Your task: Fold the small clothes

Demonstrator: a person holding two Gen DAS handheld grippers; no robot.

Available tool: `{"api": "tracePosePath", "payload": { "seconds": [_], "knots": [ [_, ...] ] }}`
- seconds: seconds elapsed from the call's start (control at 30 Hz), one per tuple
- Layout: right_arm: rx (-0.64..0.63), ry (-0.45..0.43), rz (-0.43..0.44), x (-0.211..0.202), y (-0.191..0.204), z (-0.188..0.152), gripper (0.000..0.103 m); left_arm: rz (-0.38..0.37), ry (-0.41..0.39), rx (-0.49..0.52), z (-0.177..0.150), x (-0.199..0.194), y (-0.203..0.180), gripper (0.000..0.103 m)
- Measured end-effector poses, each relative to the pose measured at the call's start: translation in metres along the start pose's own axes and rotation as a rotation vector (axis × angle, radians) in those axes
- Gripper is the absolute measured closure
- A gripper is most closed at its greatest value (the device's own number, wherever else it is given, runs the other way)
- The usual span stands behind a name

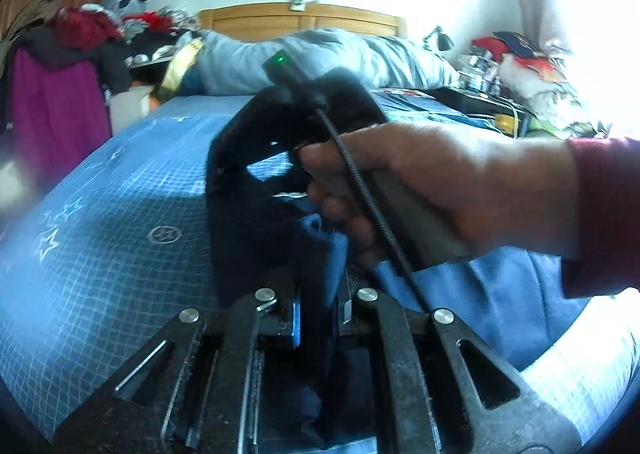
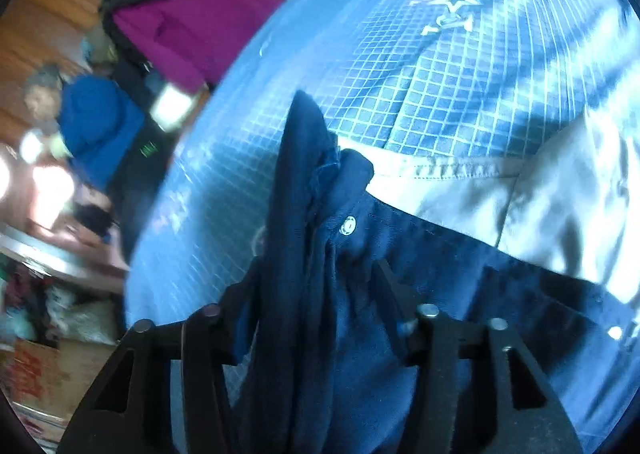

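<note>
Fold barely begun: my left claw (image 1: 316, 302) at six o'clock is clamped on the dark blue garment (image 2: 352, 294), my right claw (image 2: 316, 294) likewise pinches its bunched edge, cloth lifted unfolded over the checked bedspread (image 1: 100, 254) toward twelve.

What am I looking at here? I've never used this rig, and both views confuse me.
There is no robot. A person holds a claw tool in each hand, and a camera on each looks along its fingers. The left view shows the left claw shut on a navy garment. Ahead, the right hand grips the other tool above a bed's blue checked sheet. The right view shows the right claw with the garment bunched between its fingers; whether it pinches is unclear. A pale cloth lies beside.
</note>
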State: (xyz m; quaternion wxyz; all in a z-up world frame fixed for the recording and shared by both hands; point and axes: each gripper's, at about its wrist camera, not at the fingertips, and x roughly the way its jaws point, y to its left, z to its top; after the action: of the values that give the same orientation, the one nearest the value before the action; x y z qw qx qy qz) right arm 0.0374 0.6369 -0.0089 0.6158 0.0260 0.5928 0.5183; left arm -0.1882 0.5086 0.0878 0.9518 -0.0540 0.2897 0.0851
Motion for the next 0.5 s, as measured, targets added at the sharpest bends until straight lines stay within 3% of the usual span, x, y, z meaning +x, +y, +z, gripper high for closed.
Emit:
{"api": "tracePosePath", "payload": {
  "seconds": [0.03, 0.07, 0.23, 0.37, 0.5],
  "knots": [
    [-0.003, -0.016, 0.034, -0.005, -0.003, -0.002, 0.087, -0.012, 0.0, 0.014, 0.001, -0.001, -0.007, 0.094],
    [-0.023, -0.042, 0.027, -0.012, -0.001, -0.006, 0.089, -0.026, 0.002, 0.02, 0.003, -0.001, -0.009, 0.094],
    [-0.069, -0.247, 0.095, -0.109, 0.002, -0.046, 0.092, -0.171, -0.021, 0.066, 0.017, -0.021, -0.048, 0.095],
    [0.014, -0.405, 0.093, -0.205, -0.046, -0.098, 0.092, -0.337, -0.02, 0.152, 0.025, -0.026, -0.107, 0.095],
    [0.159, -0.487, 0.063, -0.272, -0.123, -0.158, 0.092, -0.464, 0.052, 0.209, 0.019, -0.002, -0.163, 0.095]
  ]
}}
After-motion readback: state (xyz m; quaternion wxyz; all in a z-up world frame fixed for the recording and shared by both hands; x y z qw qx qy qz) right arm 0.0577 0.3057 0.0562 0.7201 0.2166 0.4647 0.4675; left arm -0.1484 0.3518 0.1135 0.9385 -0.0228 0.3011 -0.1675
